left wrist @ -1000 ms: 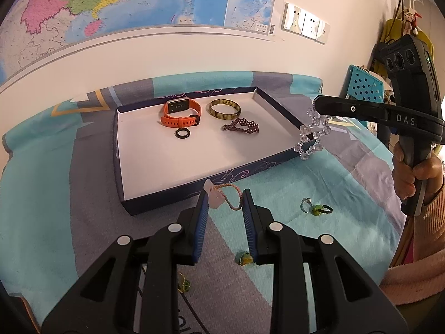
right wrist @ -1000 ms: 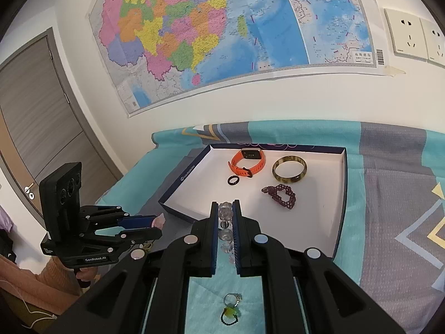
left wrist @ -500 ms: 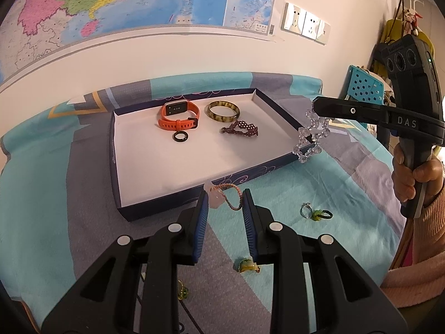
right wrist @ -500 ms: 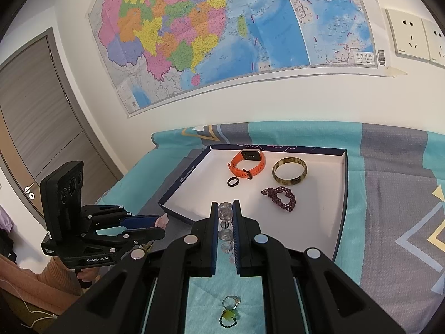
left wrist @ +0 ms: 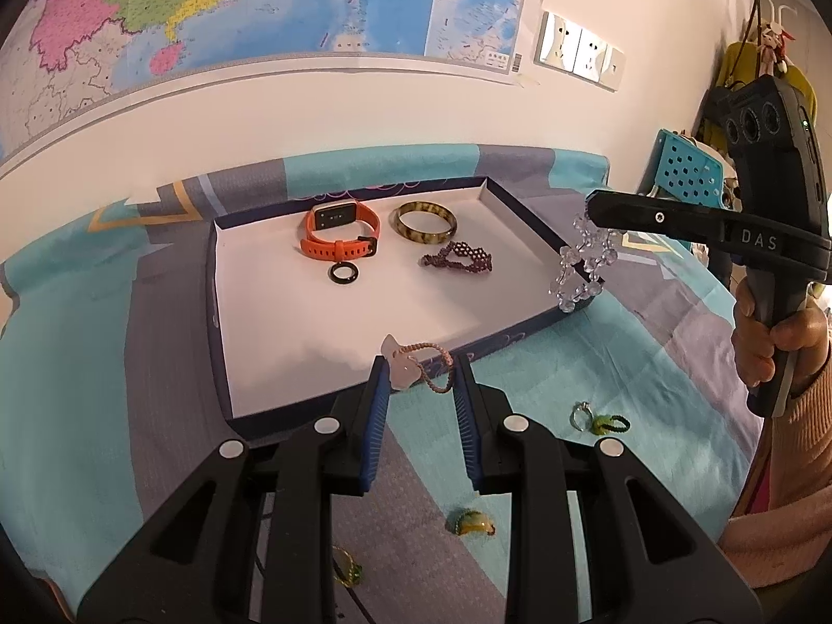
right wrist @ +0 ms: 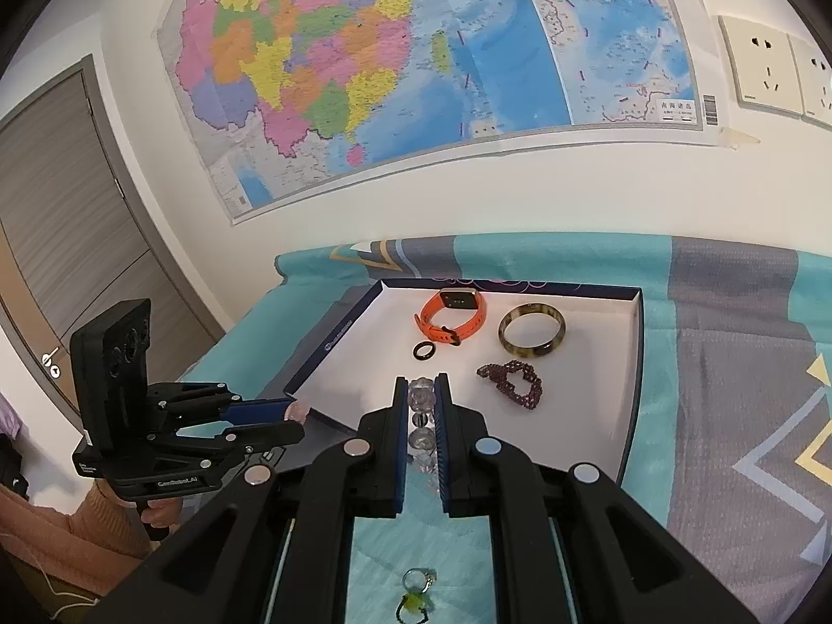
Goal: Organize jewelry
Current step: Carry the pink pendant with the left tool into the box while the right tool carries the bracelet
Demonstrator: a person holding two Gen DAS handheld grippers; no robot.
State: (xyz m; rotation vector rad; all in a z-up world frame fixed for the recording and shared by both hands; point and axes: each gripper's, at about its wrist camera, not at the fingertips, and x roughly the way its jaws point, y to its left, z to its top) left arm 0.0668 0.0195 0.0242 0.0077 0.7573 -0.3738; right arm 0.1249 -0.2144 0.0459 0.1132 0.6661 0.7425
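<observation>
A shallow white tray [left wrist: 270, 322] with dark blue walls lies on the patterned cloth. In it are an orange watch band [left wrist: 340, 239], a brown bangle [left wrist: 425, 222], a black ring [left wrist: 343, 273] and a dark red bead bracelet [left wrist: 460, 257]. My left gripper [left wrist: 416, 364] holds a pink-stone cord bracelet [left wrist: 411, 364] at its fingertips above the tray's near wall. My right gripper [right wrist: 420, 390] is shut on a clear crystal bead bracelet [right wrist: 421, 405], which hangs over the tray's right edge [left wrist: 580, 265].
Loose rings lie on the cloth: a silver and a green one [left wrist: 598, 418], a yellow-green one [left wrist: 473, 522], another by the left gripper's body [left wrist: 347, 567]. A blue perforated box [left wrist: 686, 171] stands at the far right. The wall with a map is behind the tray.
Both grippers have lifted slightly and moved closer to the tray with their bracelets still held. Nothing in the tray has moved.
</observation>
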